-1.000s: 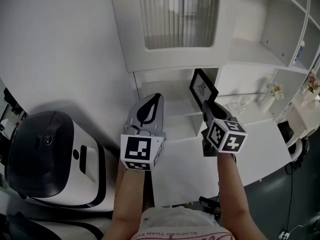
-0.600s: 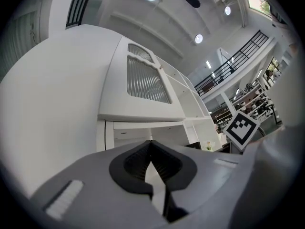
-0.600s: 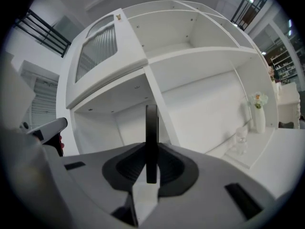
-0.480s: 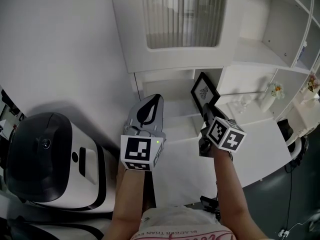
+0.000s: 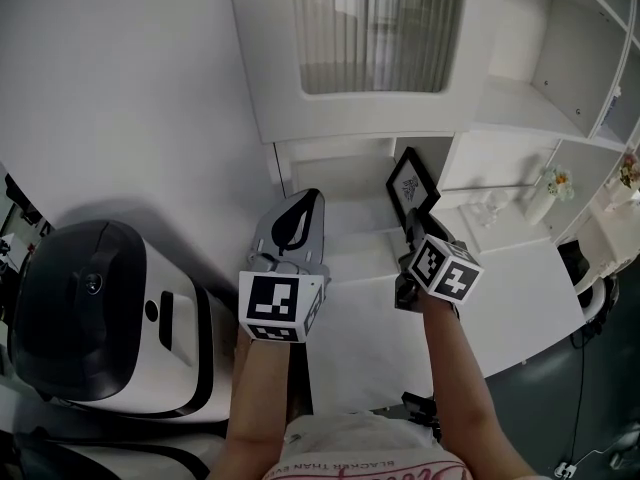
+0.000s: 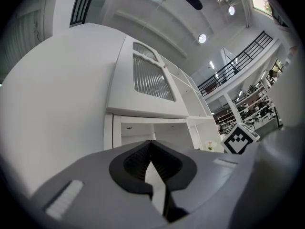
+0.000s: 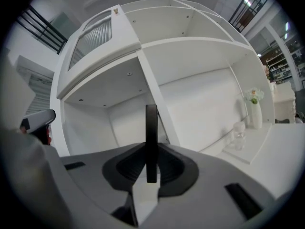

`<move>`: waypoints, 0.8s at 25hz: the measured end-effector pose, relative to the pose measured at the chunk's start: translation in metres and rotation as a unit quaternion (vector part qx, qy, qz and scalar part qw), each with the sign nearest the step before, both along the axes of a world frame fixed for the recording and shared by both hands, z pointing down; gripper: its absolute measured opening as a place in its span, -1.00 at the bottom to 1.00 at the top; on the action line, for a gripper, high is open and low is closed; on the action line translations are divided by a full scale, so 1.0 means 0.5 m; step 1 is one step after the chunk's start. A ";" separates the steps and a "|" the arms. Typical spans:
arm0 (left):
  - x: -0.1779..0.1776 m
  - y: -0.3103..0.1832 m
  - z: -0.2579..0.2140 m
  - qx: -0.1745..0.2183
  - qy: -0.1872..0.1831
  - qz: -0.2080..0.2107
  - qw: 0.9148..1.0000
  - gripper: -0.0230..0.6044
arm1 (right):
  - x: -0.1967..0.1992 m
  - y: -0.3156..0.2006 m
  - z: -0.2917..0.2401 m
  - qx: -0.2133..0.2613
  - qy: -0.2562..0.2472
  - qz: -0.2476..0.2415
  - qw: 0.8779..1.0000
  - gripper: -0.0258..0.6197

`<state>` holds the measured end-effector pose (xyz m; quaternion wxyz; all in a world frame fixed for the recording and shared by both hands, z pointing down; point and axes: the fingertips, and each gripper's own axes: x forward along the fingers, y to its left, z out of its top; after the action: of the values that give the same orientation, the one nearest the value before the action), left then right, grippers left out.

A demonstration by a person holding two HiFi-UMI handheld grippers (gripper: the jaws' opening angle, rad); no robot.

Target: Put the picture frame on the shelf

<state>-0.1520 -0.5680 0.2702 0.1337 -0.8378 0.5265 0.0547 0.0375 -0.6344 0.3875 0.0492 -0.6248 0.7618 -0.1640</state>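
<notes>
Gripping the picture frame (image 7: 151, 123) by its bottom edge, the right tool (image 7: 151, 166) is clenched tight on it, pads pressing both faces. From that tool's camera you only get the thin black edge standing upright.

The frame is up in the air in front of the shelf (image 7: 200, 46), lined up with the upright divider between two open compartments. From the head view it leans a bit, with the pale print inside facing left. Can't tell if it's touching the shelf anywhere.

The left tool (image 6: 152, 149) is clenched on nothing, pads together. It sits in front of the shelf too, facing the compartment under the ribbed door (image 6: 150, 78).

Further right on the shelf, a board carries a white vase (image 7: 256, 113) with flowers and a small glass jar (image 7: 237, 133) just beside it. A white surface (image 5: 500, 308) runs out from the shelf's foot, under both tools, and a black-and-white machine (image 5: 100, 318) sits off the shelf's left side.
</notes>
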 end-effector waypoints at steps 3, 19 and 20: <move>-0.009 0.000 0.003 -0.003 0.002 -0.004 1.000 -0.90 | -0.001 -0.009 0.005 -0.005 -0.008 0.003 1.000 -0.68; -0.017 0.010 -0.009 0.003 -0.006 -0.008 1.000 -0.90 | 0.004 -0.021 0.017 -0.037 0.027 0.025 0.999 -0.68; -0.015 0.012 -0.010 0.003 -0.007 -0.007 1.000 -0.90 | 0.001 -0.020 0.014 -0.036 0.027 0.019 0.999 -0.62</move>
<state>-0.1594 -0.5619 0.2651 0.1403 -0.8338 0.5316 0.0497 0.0378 -0.6441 0.3944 0.0092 -0.6444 0.7446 -0.1740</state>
